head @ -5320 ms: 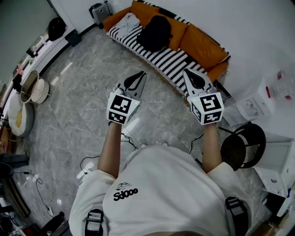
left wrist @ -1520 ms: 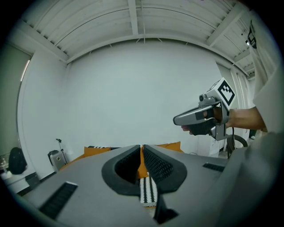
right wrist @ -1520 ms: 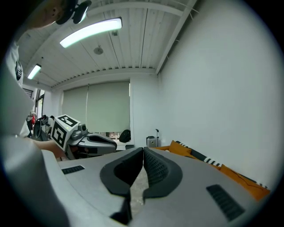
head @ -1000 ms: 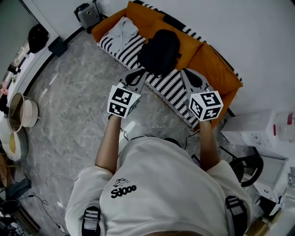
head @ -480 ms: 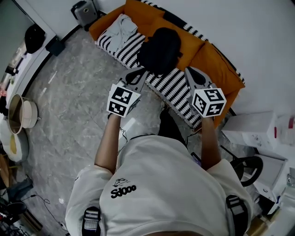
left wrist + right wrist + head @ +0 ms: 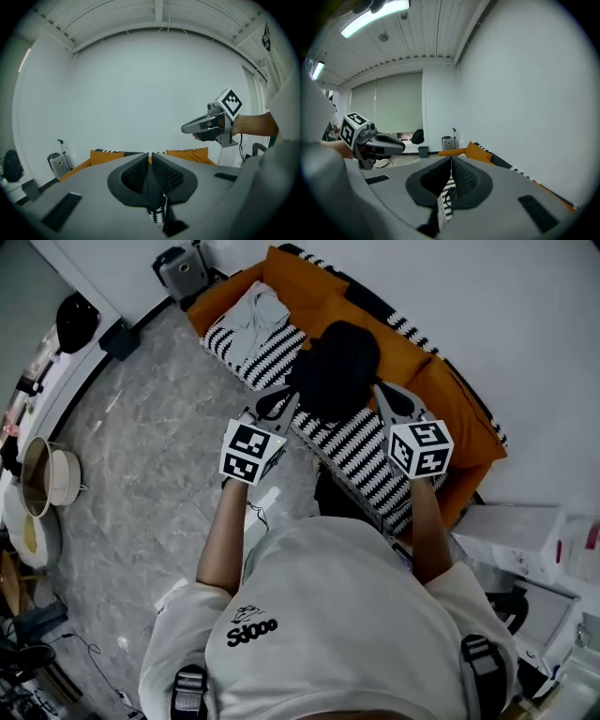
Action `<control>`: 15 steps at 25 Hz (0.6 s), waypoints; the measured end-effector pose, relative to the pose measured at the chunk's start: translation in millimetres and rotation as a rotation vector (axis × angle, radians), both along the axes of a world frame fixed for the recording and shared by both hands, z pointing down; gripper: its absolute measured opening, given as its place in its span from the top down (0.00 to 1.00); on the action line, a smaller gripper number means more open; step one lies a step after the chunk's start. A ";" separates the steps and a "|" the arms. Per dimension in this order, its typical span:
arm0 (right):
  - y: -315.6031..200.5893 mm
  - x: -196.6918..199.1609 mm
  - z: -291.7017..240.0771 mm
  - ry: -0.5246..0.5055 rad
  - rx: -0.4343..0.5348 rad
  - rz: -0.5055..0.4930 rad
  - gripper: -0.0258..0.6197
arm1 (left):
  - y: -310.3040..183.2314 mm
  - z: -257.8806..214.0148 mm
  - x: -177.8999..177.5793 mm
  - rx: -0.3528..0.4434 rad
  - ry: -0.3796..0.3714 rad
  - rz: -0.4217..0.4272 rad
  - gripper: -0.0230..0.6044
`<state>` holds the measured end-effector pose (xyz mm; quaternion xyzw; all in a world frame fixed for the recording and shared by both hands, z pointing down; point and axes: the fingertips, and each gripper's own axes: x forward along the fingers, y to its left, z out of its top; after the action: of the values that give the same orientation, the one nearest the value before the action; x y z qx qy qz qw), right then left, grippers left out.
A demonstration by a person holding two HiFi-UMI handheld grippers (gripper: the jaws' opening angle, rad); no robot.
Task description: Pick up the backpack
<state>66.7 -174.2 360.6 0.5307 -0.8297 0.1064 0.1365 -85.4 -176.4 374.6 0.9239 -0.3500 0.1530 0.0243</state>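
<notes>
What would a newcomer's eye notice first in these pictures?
A black fabric backpack sits on the orange sofa with a black-and-white striped cover, top centre of the head view. The left hand-held gripper and right hand-held gripper flank it, jaws shut and empty.

Matt cloth backpack (image 6: 336, 371), glossy floor (image 6: 150, 456)

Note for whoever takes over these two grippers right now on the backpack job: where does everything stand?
Left gripper: jaws shut, empty, at the backpack's left side.
Right gripper: jaws shut, empty, at its right side.
Backpack: black, lying on the striped cover of the orange sofa, between the two grippers.
Done: both grippers are at the sofa, flanking the backpack; nothing is gripped.
Left: open the jaws, take hold of the backpack, lift it off the sofa.
</notes>
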 end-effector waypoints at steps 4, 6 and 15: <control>-60.2 15.4 10.0 0.016 -0.037 -0.002 0.91 | -59.4 3.0 17.2 -0.019 -0.011 0.004 0.90; -86.5 25.2 18.0 0.022 -0.053 0.002 0.91 | -85.4 9.5 25.1 -0.032 -0.021 0.006 0.90; -184.8 72.7 56.3 -0.013 -0.105 0.039 0.90 | -175.4 44.3 58.2 -0.097 -0.054 -0.011 0.90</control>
<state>139.4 -359.0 416.9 0.5383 -0.8133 0.1558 0.1568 -27.2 -351.8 418.9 0.9153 -0.3475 0.1945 0.0606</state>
